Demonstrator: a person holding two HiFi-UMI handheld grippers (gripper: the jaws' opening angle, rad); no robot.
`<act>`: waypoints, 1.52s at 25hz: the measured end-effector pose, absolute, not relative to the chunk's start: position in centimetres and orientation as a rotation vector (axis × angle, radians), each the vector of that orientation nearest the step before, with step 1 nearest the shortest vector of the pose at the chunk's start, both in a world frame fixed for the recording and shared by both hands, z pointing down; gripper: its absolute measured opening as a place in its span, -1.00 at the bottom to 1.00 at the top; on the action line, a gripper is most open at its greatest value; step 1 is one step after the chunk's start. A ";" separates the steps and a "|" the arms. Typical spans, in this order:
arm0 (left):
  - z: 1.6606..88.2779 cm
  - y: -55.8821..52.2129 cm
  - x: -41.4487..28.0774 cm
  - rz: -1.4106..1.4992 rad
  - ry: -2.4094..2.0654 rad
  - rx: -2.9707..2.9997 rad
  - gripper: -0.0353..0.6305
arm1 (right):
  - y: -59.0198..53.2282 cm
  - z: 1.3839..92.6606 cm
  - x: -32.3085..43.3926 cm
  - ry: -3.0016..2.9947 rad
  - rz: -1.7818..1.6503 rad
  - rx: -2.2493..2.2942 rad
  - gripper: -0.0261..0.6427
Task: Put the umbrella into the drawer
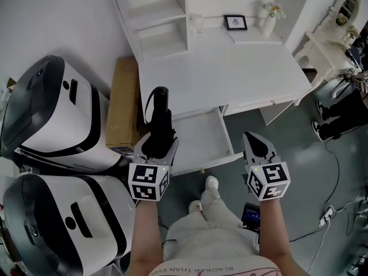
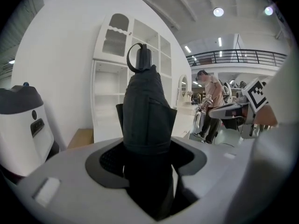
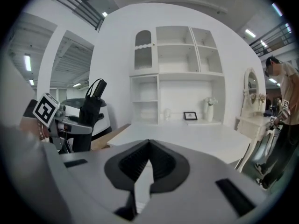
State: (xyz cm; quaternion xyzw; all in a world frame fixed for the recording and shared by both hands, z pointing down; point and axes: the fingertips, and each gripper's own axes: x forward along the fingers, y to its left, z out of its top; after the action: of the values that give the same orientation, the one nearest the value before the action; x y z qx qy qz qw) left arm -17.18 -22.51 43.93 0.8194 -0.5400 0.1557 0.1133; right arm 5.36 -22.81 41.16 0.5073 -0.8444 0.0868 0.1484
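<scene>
A black folded umbrella point(image 1: 160, 118) with a wrist loop at its top stands upright in my left gripper point(image 1: 156, 144), which is shut on its lower part. It hangs over the left end of the open white drawer point(image 1: 207, 138) under the white desk point(image 1: 230, 68). In the left gripper view the umbrella point(image 2: 147, 106) rises straight out of the left gripper point(image 2: 147, 158). My right gripper point(image 1: 252, 137) is to the right of the drawer's front corner, shut and holding nothing. From the right gripper point(image 3: 148, 146) the umbrella point(image 3: 91, 110) shows at the left, with the desk point(image 3: 187, 134) ahead.
Two large white and black machines point(image 1: 57, 114) point(image 1: 63, 217) and a cardboard box point(image 1: 122, 105) stand left of the desk. A picture frame point(image 1: 236, 22), vase point(image 1: 268, 10) and glass point(image 1: 196, 23) sit at its back. A dressing table point(image 1: 330, 42) and a person point(image 3: 280, 120) are at the right.
</scene>
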 end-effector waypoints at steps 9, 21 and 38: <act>48.9 -24.9 -14.5 0.615 -1.426 2.358 -0.09 | -25.1 46.0 6.6 -2.355 0.337 1.383 -0.90; 56.9 -26.6 -10.6 0.902 -1.148 2.286 -0.09 | -28.4 48.7 8.2 -2.307 0.375 1.331 -0.90; 66.1 -26.8 -7.4 1.202 -0.874 2.195 -0.09 | -31.6 52.0 9.7 -2.242 0.436 1.297 -0.90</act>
State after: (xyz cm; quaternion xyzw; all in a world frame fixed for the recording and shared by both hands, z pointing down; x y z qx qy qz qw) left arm -7.42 -26.77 66.14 0.8033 -0.3198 0.4399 0.2428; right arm 9.68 -31.60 52.02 0.4776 -0.8255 0.1606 0.2544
